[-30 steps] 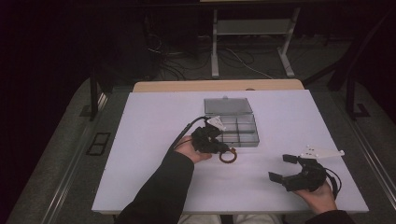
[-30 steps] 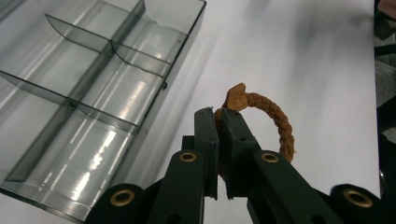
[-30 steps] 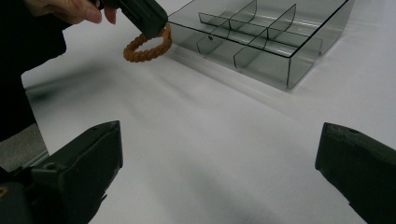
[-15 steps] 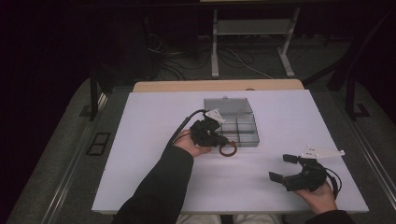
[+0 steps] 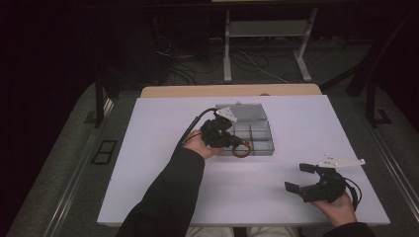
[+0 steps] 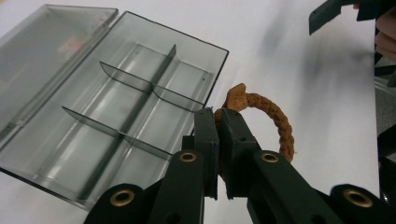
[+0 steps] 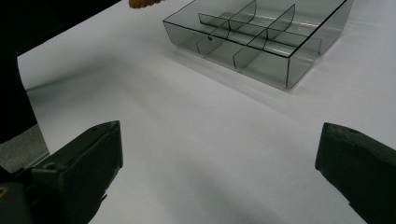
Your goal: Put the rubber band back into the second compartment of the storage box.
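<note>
Brown rope ring (image 6: pixel 275 116) clamped in left tool (image 6: pixel 218 122), beside clear divided box (image 6: pixel 140 107), right tool (image 7: pixel 219 158) spread apart, no readable writing

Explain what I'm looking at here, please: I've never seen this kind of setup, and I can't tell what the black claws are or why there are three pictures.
No robot here: a person holds a hand-operated gripper in each hand at a white table. The high view looks down from above the person's side. The other two pictures come from cameras riding on each gripper, looking along its black fingers.

The left gripper is shut on a brown braided ring, held beside the near edge of a clear divided box whose lid lies open behind it. The box compartments look empty. The right gripper rests open, holding nothing, near the table's right front corner.
</note>
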### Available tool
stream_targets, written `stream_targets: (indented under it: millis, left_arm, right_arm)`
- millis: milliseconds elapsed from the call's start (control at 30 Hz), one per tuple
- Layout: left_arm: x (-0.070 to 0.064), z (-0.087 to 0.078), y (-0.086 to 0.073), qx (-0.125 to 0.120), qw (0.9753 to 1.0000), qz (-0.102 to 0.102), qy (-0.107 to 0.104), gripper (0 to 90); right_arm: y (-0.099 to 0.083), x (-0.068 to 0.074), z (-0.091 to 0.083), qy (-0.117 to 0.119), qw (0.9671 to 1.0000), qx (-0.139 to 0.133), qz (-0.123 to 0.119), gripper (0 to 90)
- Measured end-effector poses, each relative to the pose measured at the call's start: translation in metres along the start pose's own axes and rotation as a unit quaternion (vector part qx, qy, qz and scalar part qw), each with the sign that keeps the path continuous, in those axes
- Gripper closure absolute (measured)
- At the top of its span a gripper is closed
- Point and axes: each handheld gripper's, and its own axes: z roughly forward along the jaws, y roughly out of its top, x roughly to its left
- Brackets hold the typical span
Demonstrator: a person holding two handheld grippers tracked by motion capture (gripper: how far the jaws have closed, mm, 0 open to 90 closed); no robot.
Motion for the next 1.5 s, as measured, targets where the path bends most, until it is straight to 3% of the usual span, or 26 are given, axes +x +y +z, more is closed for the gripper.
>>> stream_targets:
  millis: [633, 1000, 1400, 1500]
  left_arm:
    - [0.008, -0.003, 0.025, -0.013, 0.9998, 0.003, 0.014, 84.7]
    - [0.014, 0.011, 0.035, -0.022, 0.9996, -0.009, 0.016, 84.7]
    - [0.02, 0.028, 0.033, -0.017, 0.9993, -0.017, 0.028, 84.7]
    - [0.024, 0.032, 0.032, -0.011, 0.9995, -0.008, 0.029, 84.6]
  right_arm:
    - [0.0, 0.0, -0.001, 0.002, 1.0, -0.001, 0.004, 0.0]
    - [0.0, 0.0, 0.0, 0.003, 1.0, -0.002, 0.001, 0.0]
    - [0.0, 0.0, 0.0, 0.006, 1.0, -0.003, 0.002, 0.0]
    - [0.0, 0.0, 0.0, 0.006, 1.0, -0.002, 0.004, 0.0]
